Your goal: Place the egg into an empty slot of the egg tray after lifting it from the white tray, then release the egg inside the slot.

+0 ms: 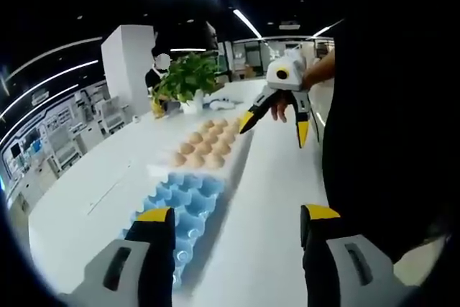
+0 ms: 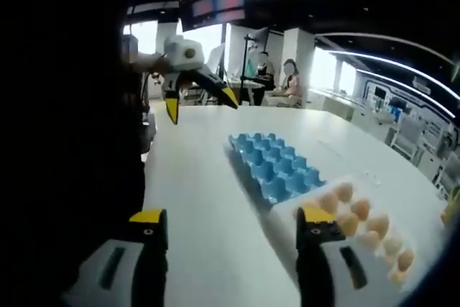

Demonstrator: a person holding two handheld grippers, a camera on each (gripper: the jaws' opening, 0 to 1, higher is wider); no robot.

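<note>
On the long white tabletop (image 1: 266,199), a shallow white tray (image 1: 237,154) of tan-brown eggs (image 1: 205,145) sits end to end with a bright blue moulded egg tray (image 1: 185,203), whose visible slots look empty. Both yellow-tipped grippers, left gripper (image 1: 237,217) and right gripper (image 2: 231,221), hover above the table with jaws spread wide, holding nothing. An egg is light, smooth, rounded and brittle, so it probably wants a gentle pinch across its widest part, jaws closing only until it stops slipping; squeezing harder risks cracking the shell.
</note>
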